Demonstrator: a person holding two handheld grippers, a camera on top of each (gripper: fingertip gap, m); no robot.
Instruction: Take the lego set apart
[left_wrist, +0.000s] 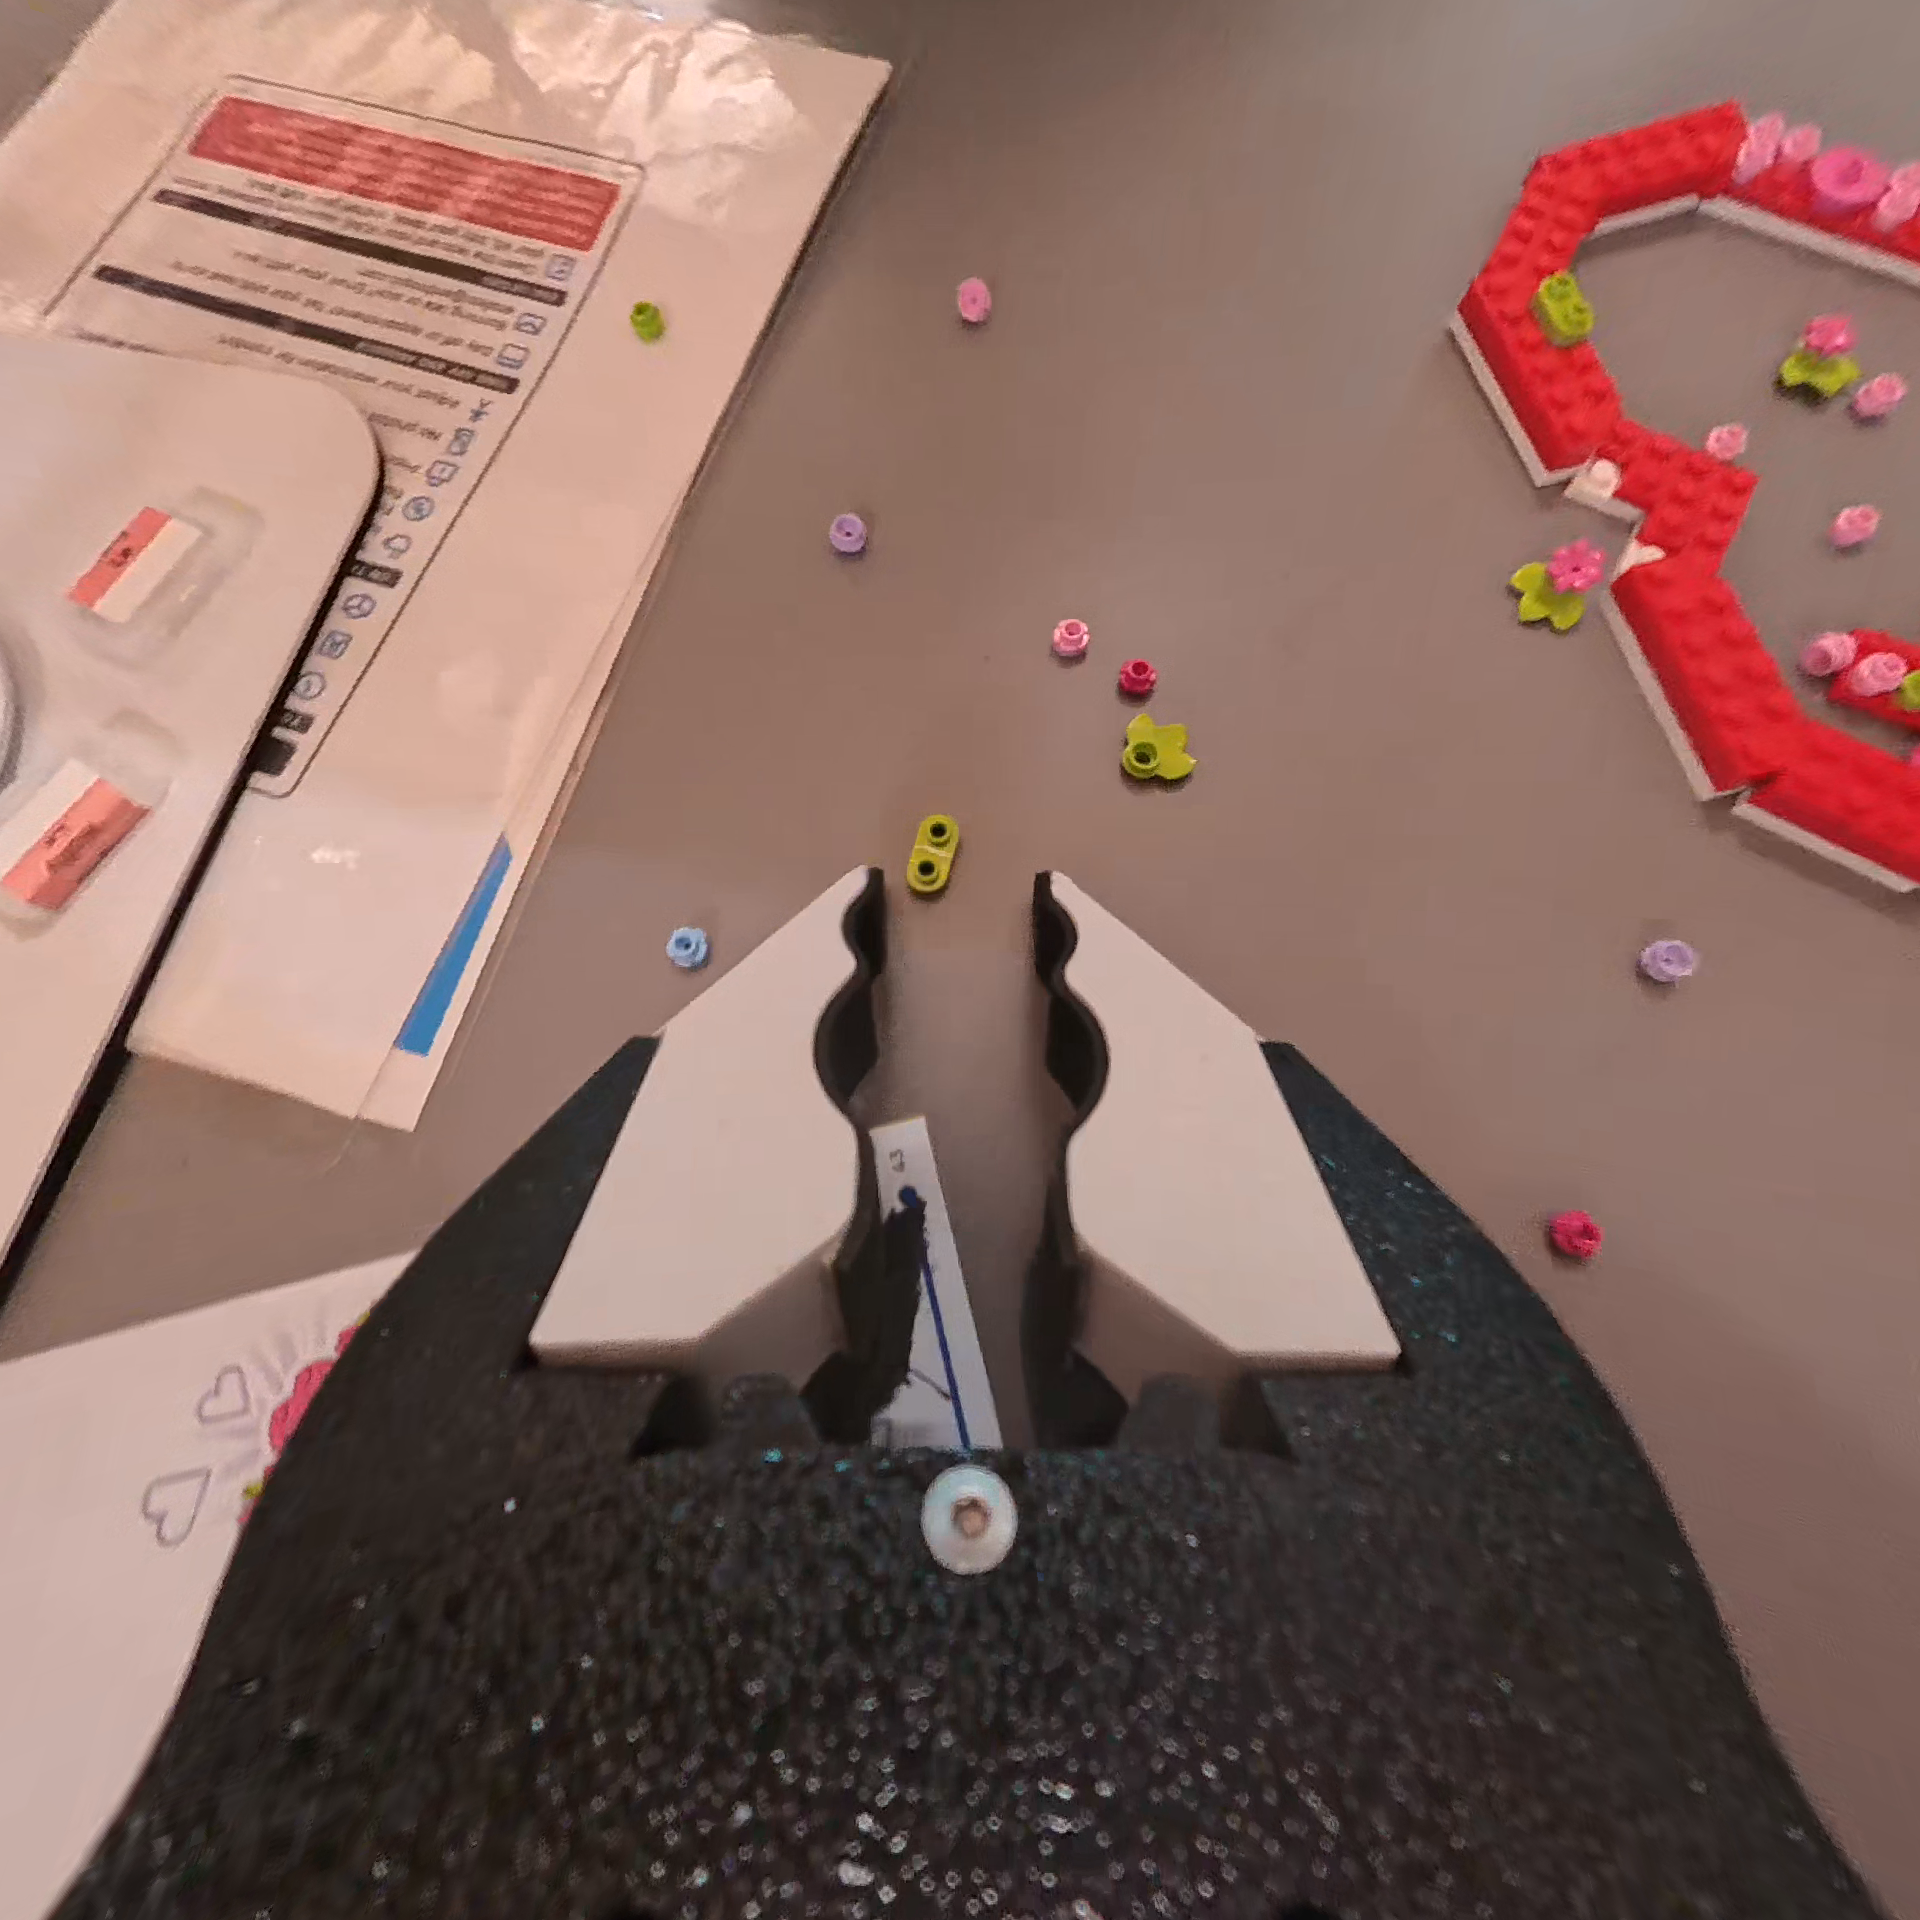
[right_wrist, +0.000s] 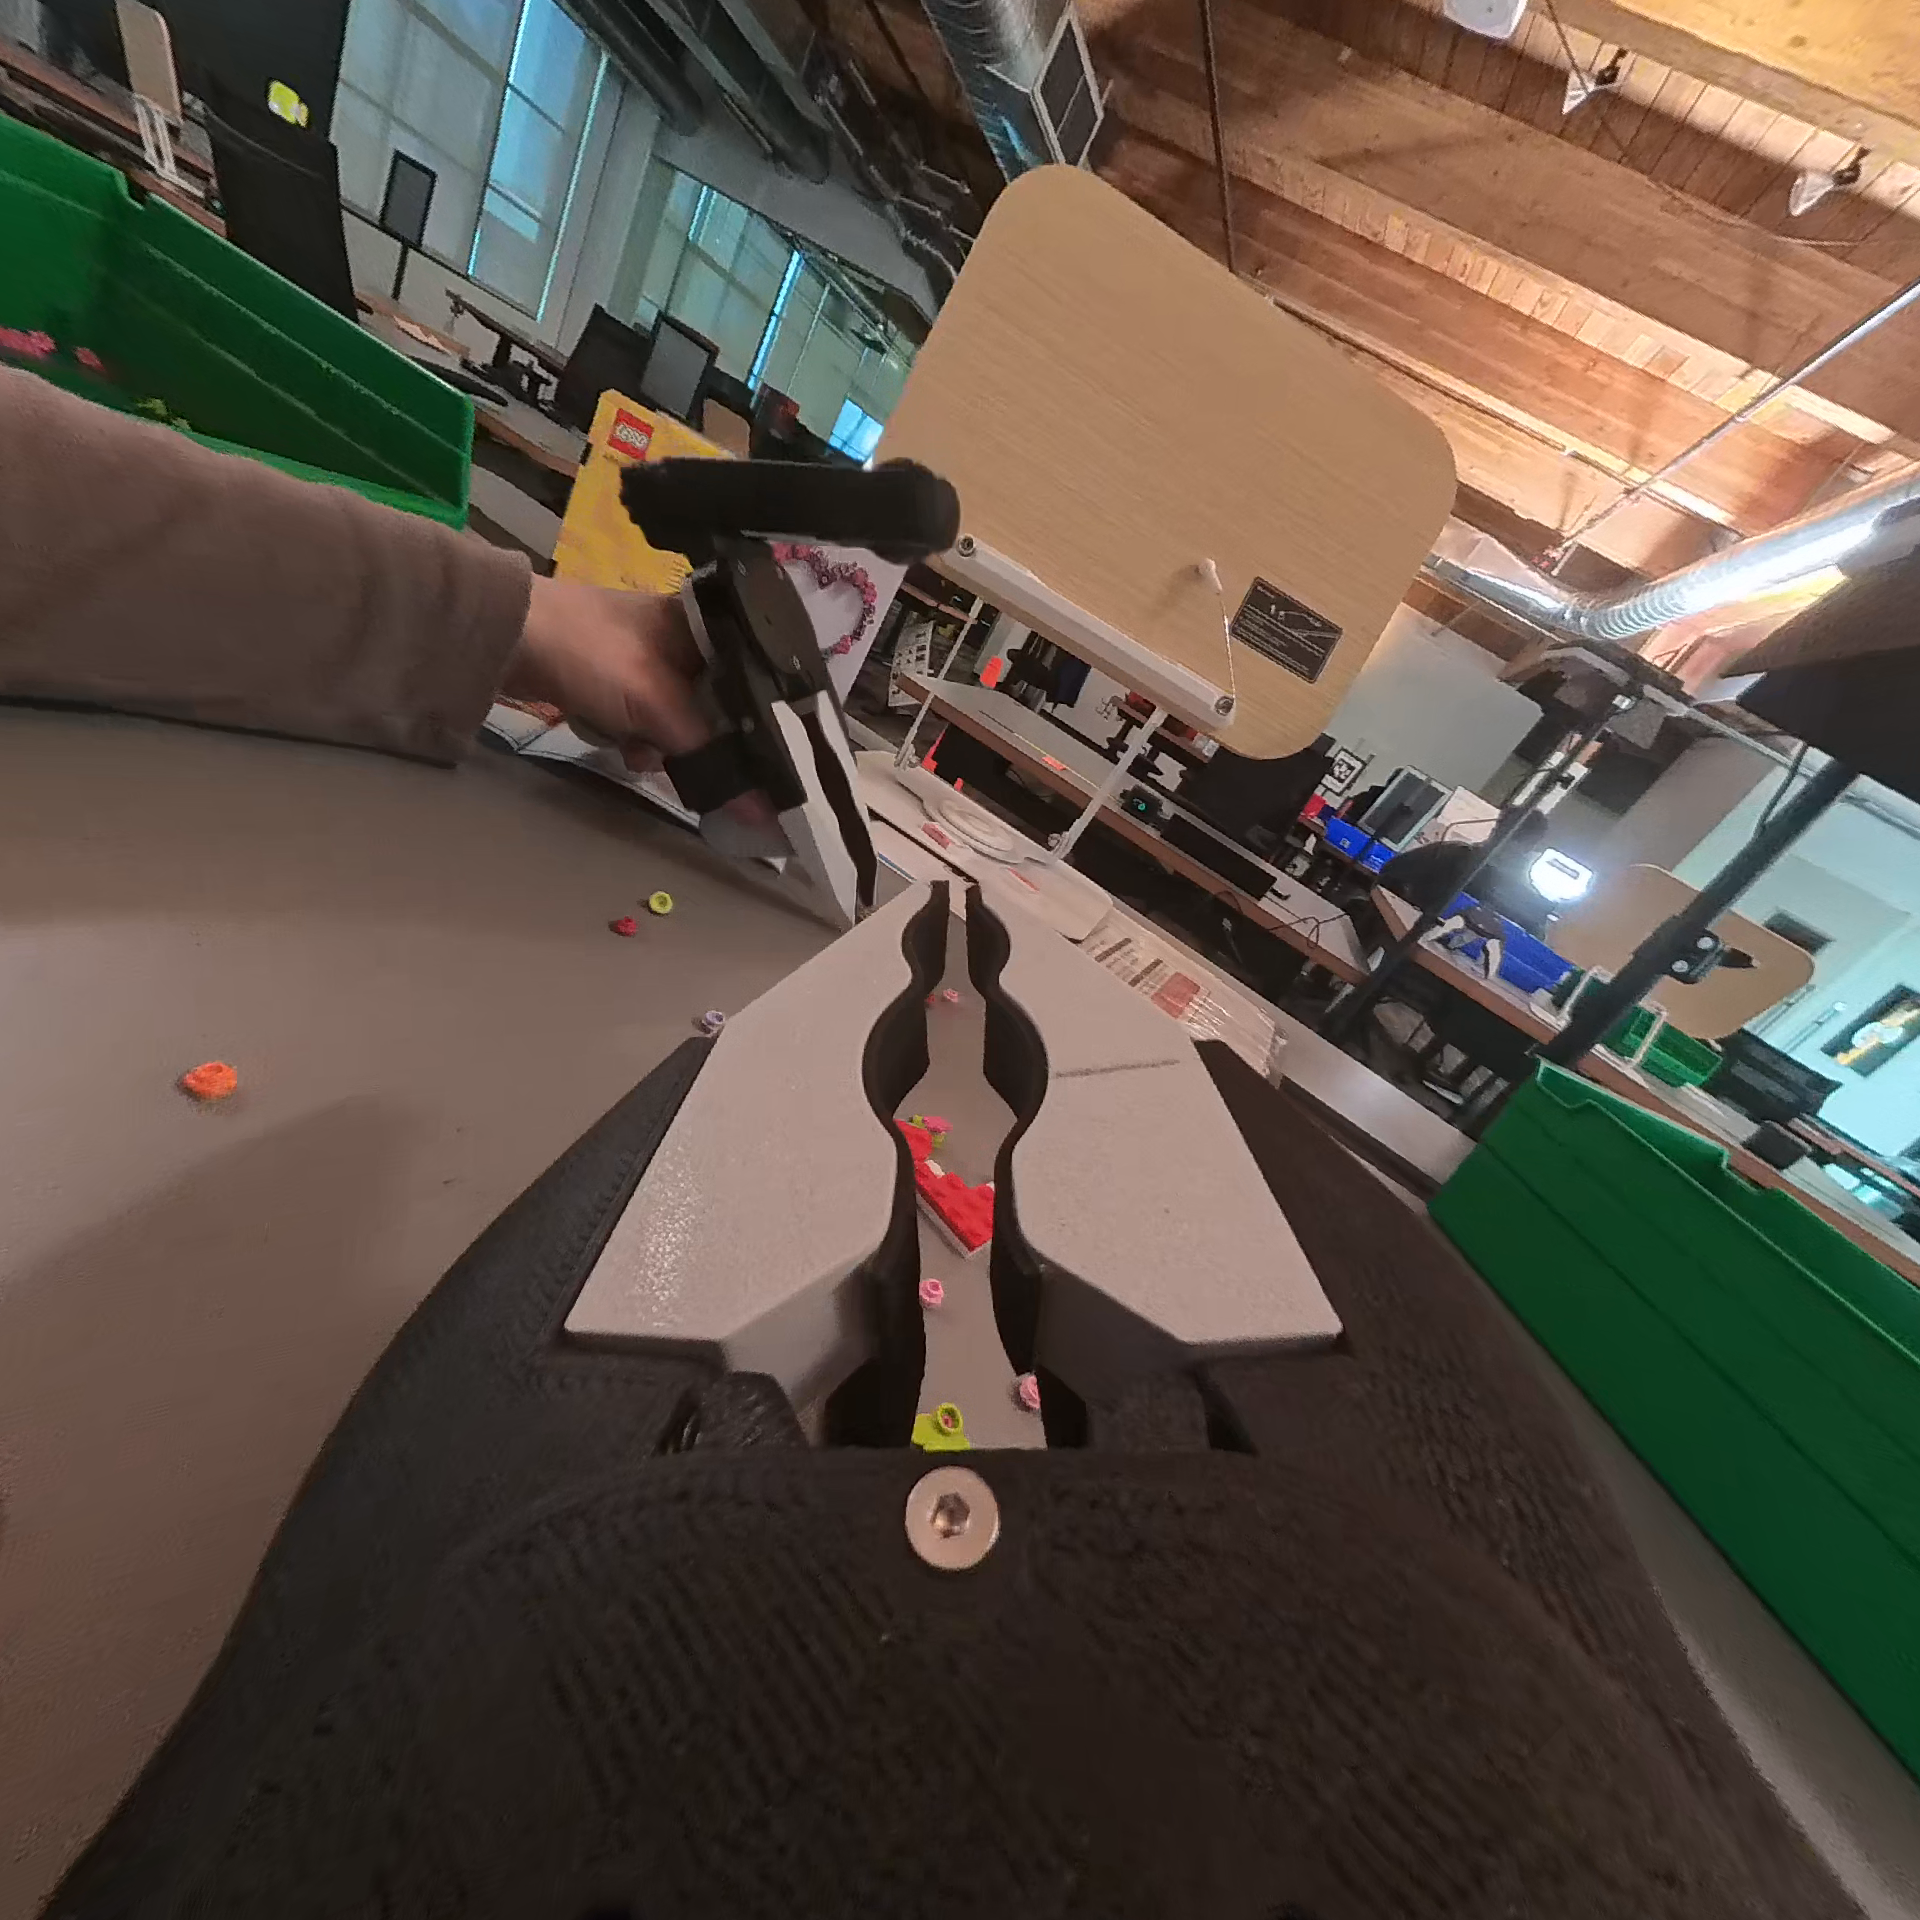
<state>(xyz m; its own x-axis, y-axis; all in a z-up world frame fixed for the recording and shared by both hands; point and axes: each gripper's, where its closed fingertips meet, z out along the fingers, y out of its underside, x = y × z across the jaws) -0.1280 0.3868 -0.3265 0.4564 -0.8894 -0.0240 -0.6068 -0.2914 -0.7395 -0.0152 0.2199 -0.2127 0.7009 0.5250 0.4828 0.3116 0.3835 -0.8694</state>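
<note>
A: What did the left wrist view show?

B: The left gripper (left_wrist: 957, 891) hung over the grey table (left_wrist: 1247, 1039). Its jaws were apart, with nothing between them. A little lime two-stud piece (left_wrist: 932, 853) lay on the table just past the tips, closer to the left finger.

A: Where was the lego set?

B: The red lego frame (left_wrist: 1704, 582) lay flat at the far right, well apart from the gripper. A lime piece (left_wrist: 1562, 304) and some pink flowers were stuck on it. Small loose bits lay all around: a lime leaf (left_wrist: 1155, 748), a dark pink stud (left_wrist: 1138, 677), a purple stud (left_wrist: 848, 534) and a blue stud (left_wrist: 686, 947).

A: Anything else?

B: White printed sheets (left_wrist: 436, 436) lay at the left.

A: And the right wrist view?

B: The right gripper (right_wrist: 955, 896) sat low over the table (right_wrist: 312, 935). Its tips were nearly together, with only a thin gap, and nothing was pinched in it. Through the gap farther back I saw part of the red frame (right_wrist: 956, 1205) below. A pink stud (right_wrist: 932, 1291) and a lime piece (right_wrist: 941, 1425) lay there too.

A: Could you see the other gripper?

B: Yes. A hand (right_wrist: 613, 665) held the left gripper (right_wrist: 857, 914) with its tips pointing down at the table. An orange bit (right_wrist: 211, 1081) lay far off to the left. A green bin (right_wrist: 1704, 1278) stood at the right.
</note>
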